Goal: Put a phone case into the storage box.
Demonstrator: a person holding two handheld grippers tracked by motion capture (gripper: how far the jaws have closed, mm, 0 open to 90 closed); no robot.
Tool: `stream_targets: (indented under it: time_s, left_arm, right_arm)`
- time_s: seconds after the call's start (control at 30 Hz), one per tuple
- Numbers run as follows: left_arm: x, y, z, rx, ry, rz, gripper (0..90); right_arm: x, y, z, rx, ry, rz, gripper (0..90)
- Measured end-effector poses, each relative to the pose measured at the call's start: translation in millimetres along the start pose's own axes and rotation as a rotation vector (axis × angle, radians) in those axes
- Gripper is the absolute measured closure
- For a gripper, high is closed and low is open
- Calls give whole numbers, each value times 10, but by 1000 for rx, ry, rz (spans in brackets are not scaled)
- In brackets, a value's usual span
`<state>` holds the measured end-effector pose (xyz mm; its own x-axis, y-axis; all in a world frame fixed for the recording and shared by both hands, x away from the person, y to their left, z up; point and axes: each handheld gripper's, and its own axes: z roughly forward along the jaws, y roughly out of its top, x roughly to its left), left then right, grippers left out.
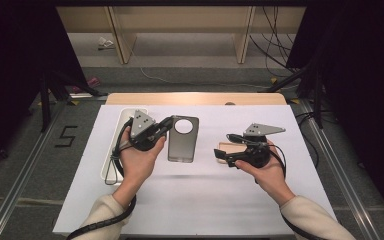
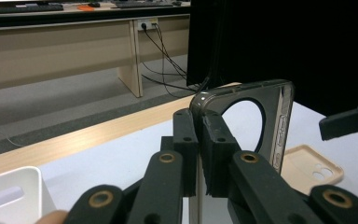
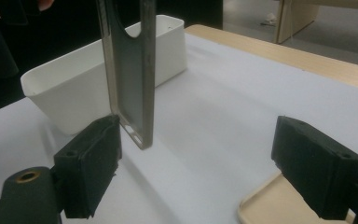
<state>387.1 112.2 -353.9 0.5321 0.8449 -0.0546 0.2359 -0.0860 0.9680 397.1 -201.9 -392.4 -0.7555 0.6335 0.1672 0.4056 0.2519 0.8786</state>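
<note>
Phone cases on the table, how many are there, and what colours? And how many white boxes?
Grey see-through phone case, pinched in the left gripper: 1
Beige phone case, lying on the table by the open right gripper: 1
White box: 1
Total: 3 things, 2 of them phone cases.

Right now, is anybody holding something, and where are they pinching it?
The left gripper is shut on the dark phone case, pinching its top corner edge beside the round camera hole. The right gripper has open fingers and holds nothing.
</note>
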Motion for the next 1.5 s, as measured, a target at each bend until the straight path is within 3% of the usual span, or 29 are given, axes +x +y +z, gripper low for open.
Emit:
stream_targets:
  time_s: [0.7, 1.5]
  left_arm:
    - [268, 196, -145, -49, 27, -13, 850]
    - [551, 434, -242, -79, 63, 7, 850]
  right_arm:
    - [-31, -135, -162, 1, -24, -22, 176]
    - [-90, -227, -288, 2, -49, -16, 182]
